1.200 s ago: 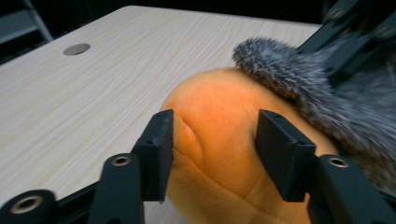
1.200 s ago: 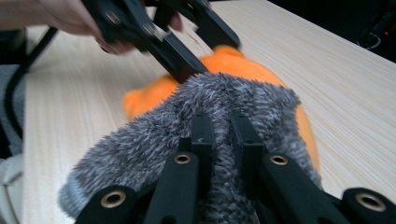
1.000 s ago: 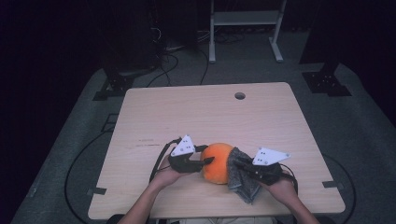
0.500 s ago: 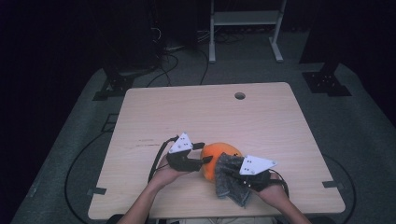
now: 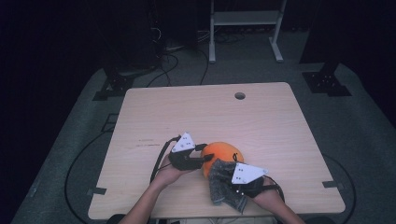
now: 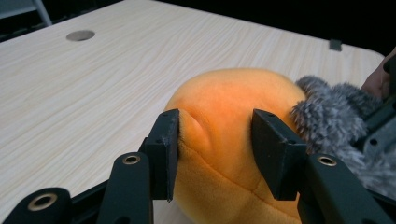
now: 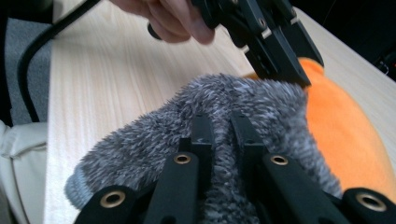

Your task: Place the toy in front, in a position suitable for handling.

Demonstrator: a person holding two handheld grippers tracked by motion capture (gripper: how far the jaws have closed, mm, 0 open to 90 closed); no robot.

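Observation:
A round orange plush [image 5: 223,153] lies on the wooden table [image 5: 187,112] near its front edge. My left gripper [image 5: 205,159] comes at it from the left. Its pads [image 6: 164,140] dent the plush [image 6: 229,98], on which its jaws have just closed further. My right gripper [image 5: 232,183] is shut on a grey fuzzy cloth [image 5: 223,184] that drapes against the plush's near right side. In the right gripper view the jaws [image 7: 220,126] pinch the grey cloth [image 7: 154,140], with the plush [image 7: 341,126] and the left gripper [image 7: 280,56] just beyond.
A round cable hole [image 5: 240,95] sits in the table's far part. The tabletop beyond and left of the plush is bare wood. Cables [image 5: 161,161] trail from the left gripper. A white frame [image 5: 243,18] and black stand feet [image 5: 327,81] stand on the floor behind.
My right gripper has carried the grey cloth leftward, up against the orange plush. The left hand has stayed where it was, holding the plush.

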